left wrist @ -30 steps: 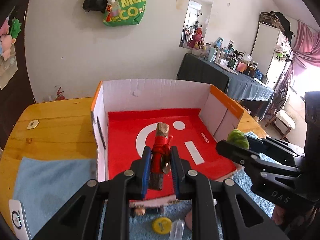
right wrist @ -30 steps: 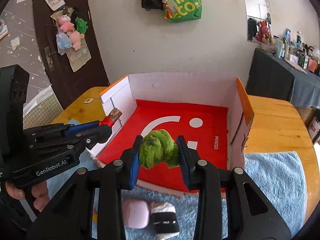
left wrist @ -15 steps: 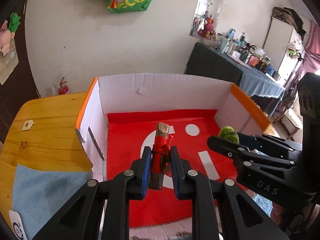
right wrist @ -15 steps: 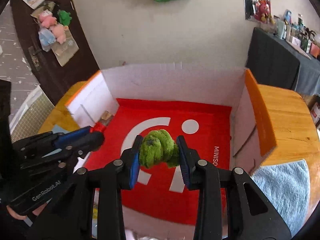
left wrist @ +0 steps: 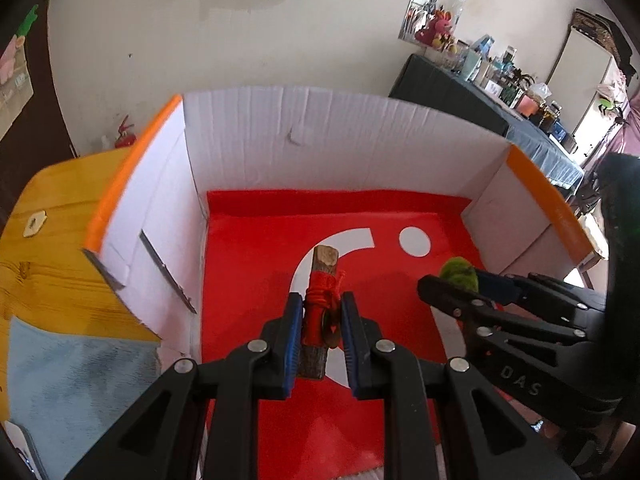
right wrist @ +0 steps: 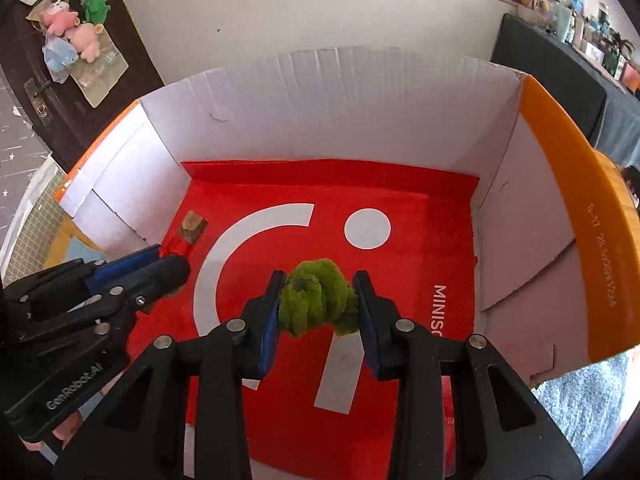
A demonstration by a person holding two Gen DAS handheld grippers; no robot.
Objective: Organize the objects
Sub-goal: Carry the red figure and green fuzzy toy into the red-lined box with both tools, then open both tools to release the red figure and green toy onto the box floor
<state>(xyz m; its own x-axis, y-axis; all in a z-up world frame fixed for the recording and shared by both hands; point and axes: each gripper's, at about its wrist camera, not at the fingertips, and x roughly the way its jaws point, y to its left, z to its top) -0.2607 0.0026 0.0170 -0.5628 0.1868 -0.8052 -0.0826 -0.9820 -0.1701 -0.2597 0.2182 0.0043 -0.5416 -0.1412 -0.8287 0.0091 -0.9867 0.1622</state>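
My left gripper (left wrist: 319, 312) is shut on a short wooden stick wrapped in red cord (left wrist: 322, 280) and holds it above the red floor of the cardboard box (left wrist: 320, 136). My right gripper (right wrist: 318, 300) is shut on a fuzzy green bundle (right wrist: 316, 300), also over the box floor (right wrist: 400, 280). In the left wrist view the right gripper (left wrist: 448, 284) with the green bundle (left wrist: 460, 274) is to the right. In the right wrist view the left gripper (right wrist: 160, 262) with the stick (right wrist: 193, 227) is at the left.
The box has white walls and orange flap edges (right wrist: 568, 184) and stands on a wooden table (left wrist: 44, 248). A light blue towel (left wrist: 72, 392) lies on the table by the box's left, and also at its right (right wrist: 584, 404). A dark cluttered table (left wrist: 480, 96) stands behind.
Both grippers have moved forward over the box's near edge, so they now hang inside the box above its red floor. Each still holds its object.
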